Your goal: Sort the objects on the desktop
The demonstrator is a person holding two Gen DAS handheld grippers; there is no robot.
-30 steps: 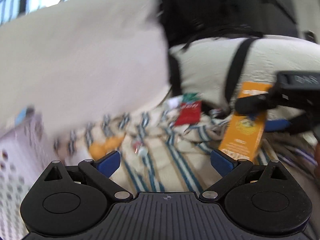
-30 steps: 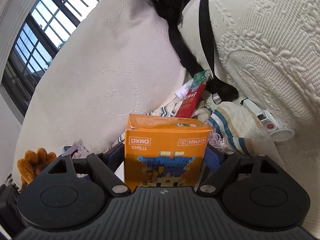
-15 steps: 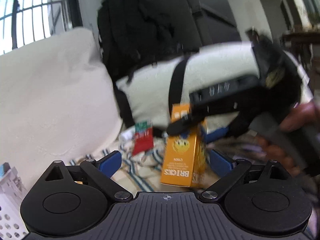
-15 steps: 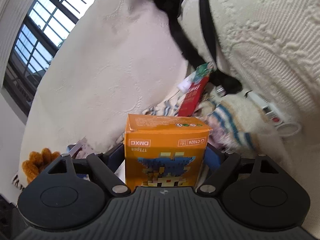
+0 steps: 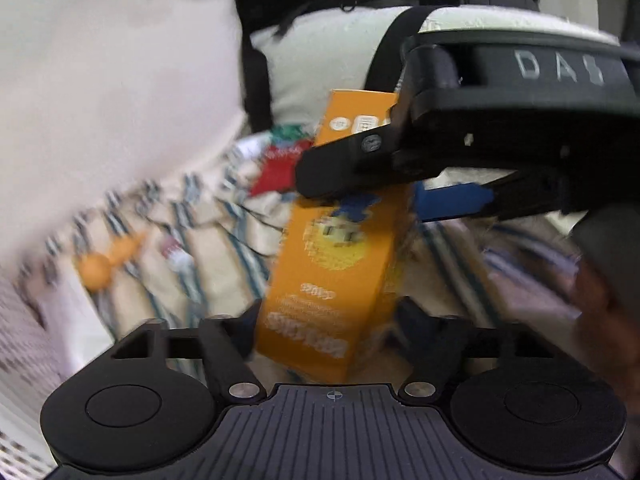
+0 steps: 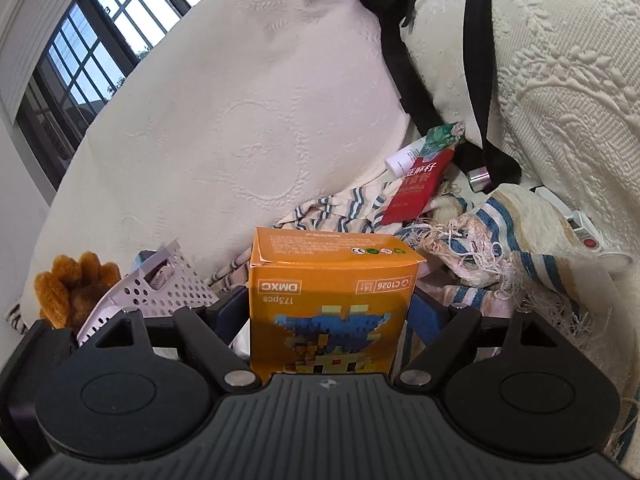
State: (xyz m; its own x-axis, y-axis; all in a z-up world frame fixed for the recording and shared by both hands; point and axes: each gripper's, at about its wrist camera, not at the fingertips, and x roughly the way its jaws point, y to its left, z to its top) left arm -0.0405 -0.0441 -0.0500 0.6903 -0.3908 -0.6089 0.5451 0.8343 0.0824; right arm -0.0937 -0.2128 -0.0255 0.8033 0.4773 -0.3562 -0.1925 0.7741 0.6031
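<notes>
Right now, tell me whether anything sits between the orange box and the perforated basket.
Nothing visible does. The right gripper holds the orange box clear of the striped cloth; the perforated basket lies just to its left, beside a brown plush toy. The left gripper has just been closing around the box's lower end.

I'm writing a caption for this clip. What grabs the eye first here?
The bright orange box, clamped in the right gripper with its far end between the fingers of the left gripper, whose jaws have just been closing. Behind it, a red packet on a striped cloth.
</notes>
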